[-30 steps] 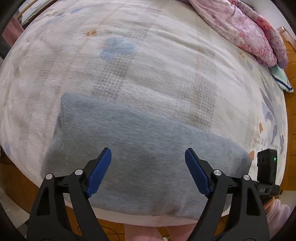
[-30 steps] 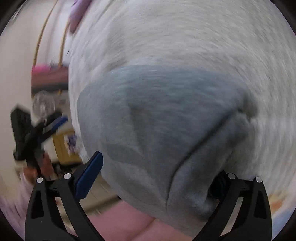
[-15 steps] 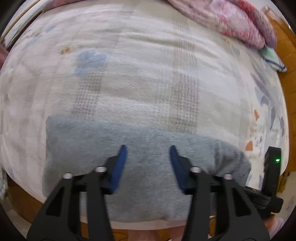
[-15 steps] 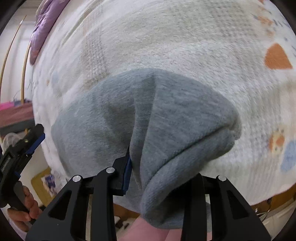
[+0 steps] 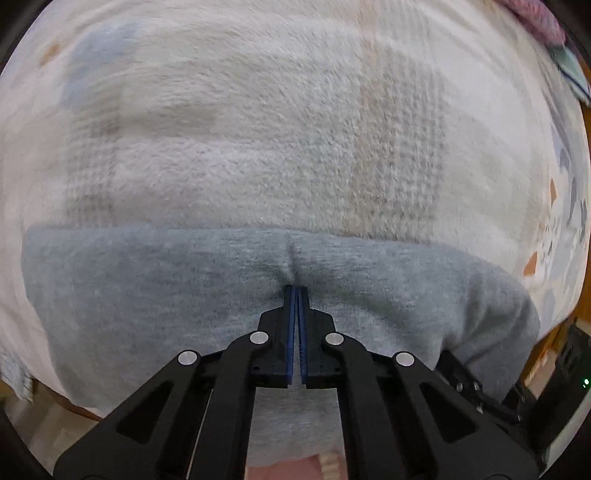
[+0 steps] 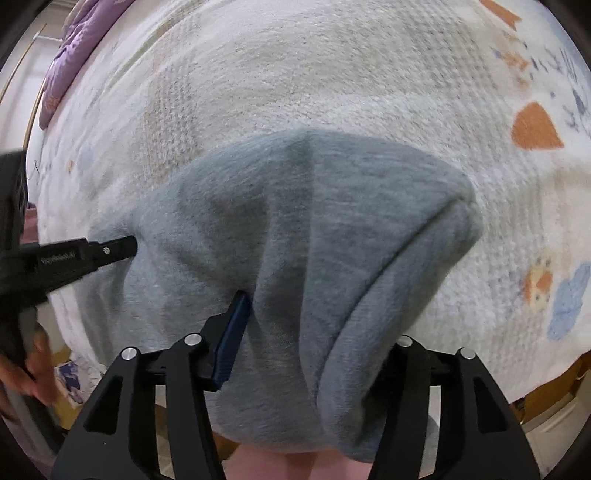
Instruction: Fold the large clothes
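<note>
A grey garment (image 5: 147, 295) lies folded along the near edge of the bed and hangs over it. My left gripper (image 5: 295, 290) points down onto its far fold, shut, and the cloth puckers right at the tips. The same gripper shows as a black finger (image 6: 110, 251) at the left of the right wrist view. A thick raised fold of the garment (image 6: 332, 240) runs between the jaws of my right gripper (image 6: 310, 306), which are opening. Its left blue pad (image 6: 236, 328) only touches the fold's side at the tip. Cloth hides its right finger.
The bed carries a cream fleece blanket (image 5: 295, 129) with orange and blue patterns (image 6: 535, 125). A pink quilt (image 5: 535, 14) and a purple one (image 6: 74, 48) lie at the far end. A hand (image 6: 33, 365) holds the left gripper. Floor shows beyond the bed's edge.
The left gripper came down onto the garment and its jaws went from wide to shut. The right gripper closed in around the raised fold, then widened again, and its view steadied.
</note>
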Action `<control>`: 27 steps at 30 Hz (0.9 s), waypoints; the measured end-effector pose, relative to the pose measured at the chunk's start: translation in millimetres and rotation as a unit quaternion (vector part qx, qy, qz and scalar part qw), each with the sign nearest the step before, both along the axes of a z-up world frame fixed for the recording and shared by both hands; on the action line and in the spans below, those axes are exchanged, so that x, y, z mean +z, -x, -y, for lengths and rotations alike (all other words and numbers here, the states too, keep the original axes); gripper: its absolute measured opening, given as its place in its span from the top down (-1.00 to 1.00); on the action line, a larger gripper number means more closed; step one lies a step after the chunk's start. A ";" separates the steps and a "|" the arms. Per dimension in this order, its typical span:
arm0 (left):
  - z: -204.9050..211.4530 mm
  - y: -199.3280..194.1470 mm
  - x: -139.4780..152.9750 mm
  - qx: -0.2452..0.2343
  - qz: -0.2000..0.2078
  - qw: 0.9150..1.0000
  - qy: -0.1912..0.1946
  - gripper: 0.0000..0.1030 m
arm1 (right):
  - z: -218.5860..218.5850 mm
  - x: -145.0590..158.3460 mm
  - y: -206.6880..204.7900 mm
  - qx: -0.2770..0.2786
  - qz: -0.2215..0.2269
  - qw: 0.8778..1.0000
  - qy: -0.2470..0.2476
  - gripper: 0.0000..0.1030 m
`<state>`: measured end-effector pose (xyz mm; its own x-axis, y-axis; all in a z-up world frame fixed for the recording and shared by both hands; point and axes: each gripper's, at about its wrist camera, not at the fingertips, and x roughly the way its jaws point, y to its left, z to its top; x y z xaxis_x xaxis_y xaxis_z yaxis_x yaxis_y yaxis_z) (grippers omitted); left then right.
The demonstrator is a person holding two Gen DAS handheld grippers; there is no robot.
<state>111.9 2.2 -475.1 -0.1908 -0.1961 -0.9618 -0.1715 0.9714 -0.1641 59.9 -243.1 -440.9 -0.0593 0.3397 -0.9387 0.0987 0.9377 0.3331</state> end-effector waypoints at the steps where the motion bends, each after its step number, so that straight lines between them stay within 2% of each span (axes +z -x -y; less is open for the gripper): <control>1: -0.8 -0.1 1.5 -0.005 -0.013 1.000 0.004 0.97 | -0.5 -1.6 0.9 -0.010 -0.006 1.000 -0.001 -0.06; 3: -3.5 9.9 13.9 0.013 -0.047 0.999 0.011 0.98 | -4.1 -2.8 1.1 -0.017 -0.023 1.000 -0.002 -0.06; 5: 1.1 28.9 19.3 0.009 -0.059 0.998 0.019 0.99 | -4.9 -0.9 0.6 -0.010 -0.032 0.999 -0.001 -0.06; 7: 6.1 35.5 0.4 -0.008 -0.047 0.999 0.006 0.94 | -6.9 -2.7 -0.4 0.003 -0.033 0.999 -0.003 -0.06; 8: 4.8 31.8 -12.4 0.008 -0.044 0.999 0.003 0.92 | -6.2 -4.7 -2.5 0.001 -0.034 0.999 -0.005 -0.07; 10: 4.5 22.8 -18.8 0.031 -0.067 0.997 -0.005 0.93 | -9.9 -9.2 -4.2 -0.004 -0.031 0.999 -0.006 -0.08; 12: 18.0 29.2 -8.9 -0.026 -0.052 0.998 -0.030 0.95 | -10.5 -10.5 -4.4 -0.002 -0.033 0.999 -0.008 -0.09; 14: 22.3 51.2 7.4 -0.050 -0.033 0.997 -0.047 0.95 | -10.9 -10.1 -3.8 -0.007 -0.046 0.999 -0.011 -0.09; 15: 14.0 70.6 7.5 -0.018 -0.054 0.998 -0.029 0.95 | -9.8 -9.3 -3.2 -0.006 -0.050 0.999 -0.010 -0.09; 17: -8.1 99.0 -5.1 0.069 -0.036 0.997 0.016 0.95 | -13.7 -8.2 -3.3 0.009 -0.046 0.999 -0.008 -0.10; 20: -10.5 98.1 -22.7 0.083 -0.027 0.996 0.025 0.91 | -18.5 -20.4 -2.9 0.012 -0.041 0.999 -0.013 -0.14; 23: 2.7 114.3 -5.0 0.036 -0.010 0.999 -0.003 0.94 | -17.3 -20.5 -3.2 -0.003 -0.050 0.998 -0.025 -0.14; 24: 3.7 131.9 -1.6 0.034 -0.029 0.999 -0.001 0.95 | -18.4 -18.3 -3.8 -0.005 -0.056 0.998 -0.023 -0.14; 27: -7.8 157.1 -14.1 0.065 0.002 0.998 0.003 0.95 | -22.5 -18.2 -4.5 0.010 -0.051 0.998 -0.021 -0.14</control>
<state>-45.2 10.0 -489.2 -0.1606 -0.2242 -0.9612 -0.2950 0.9403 -0.1700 64.4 -220.6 -459.1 -0.1610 0.3770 -0.9121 0.1162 0.9250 0.3618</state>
